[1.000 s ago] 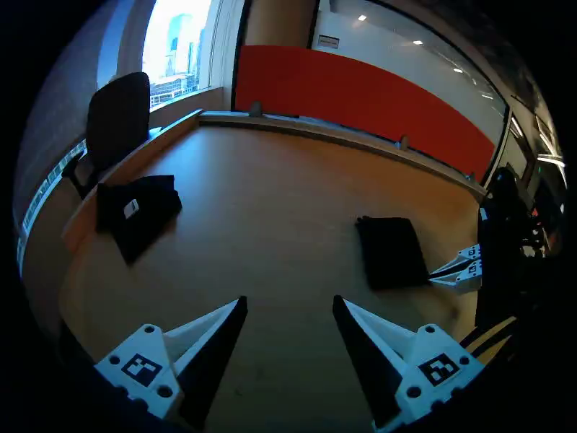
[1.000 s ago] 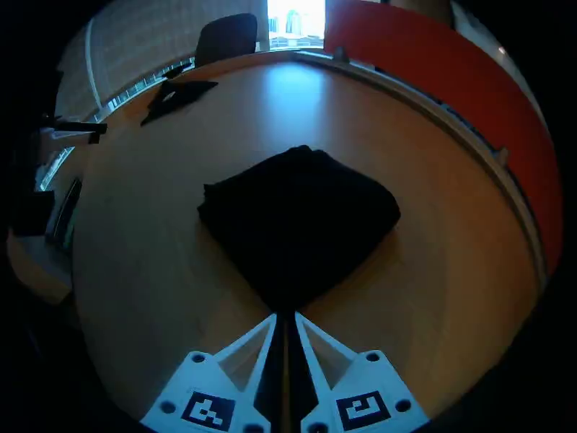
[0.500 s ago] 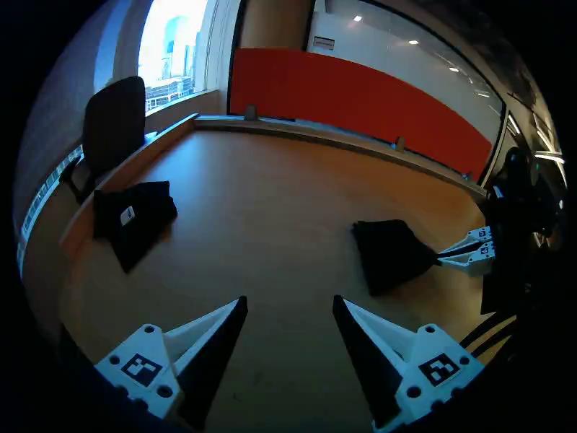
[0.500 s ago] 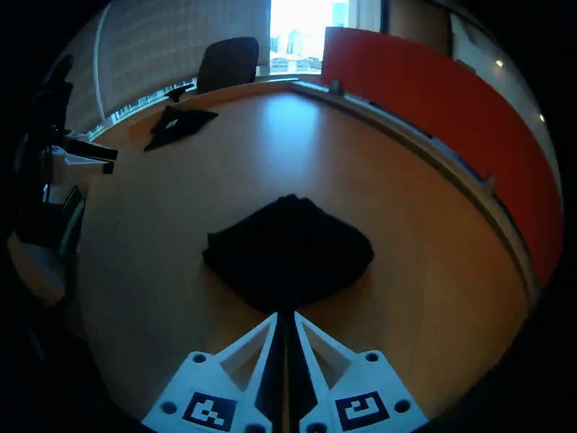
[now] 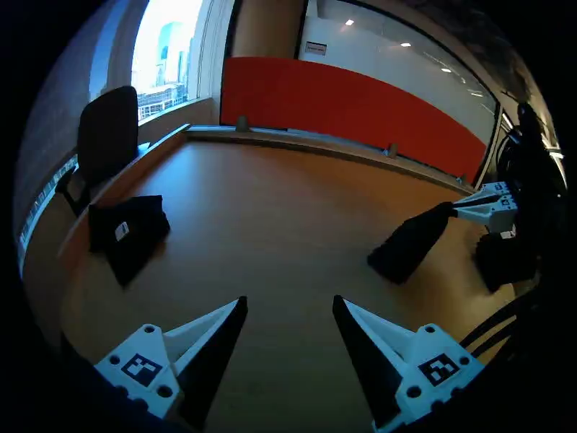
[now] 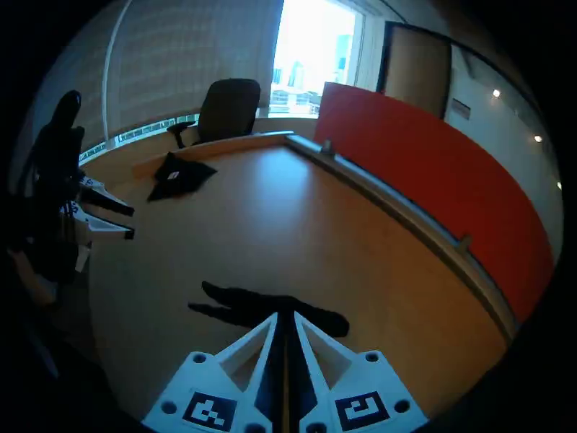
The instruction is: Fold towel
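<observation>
My right gripper [image 6: 285,317] pinches one edge of the towel [image 5: 411,242], which looks soft and floppy, so my spread left gripper [image 5: 288,303] should grab its low corner.

Left hand-held gripper [image 5: 288,302] low in frame, fingers spread wide, above bare desk [image 5: 274,209]; right hand-held gripper [image 5: 457,209] at far right, fingers pinched on the top corner of a black towel [image 5: 411,242]; towel hangs slanted, lower end touching the desk; second dark cloth [image 5: 126,227] lies folded at left edge, near a chair [image 5: 108,137]; red panel [image 5: 346,101] along the far side.
</observation>
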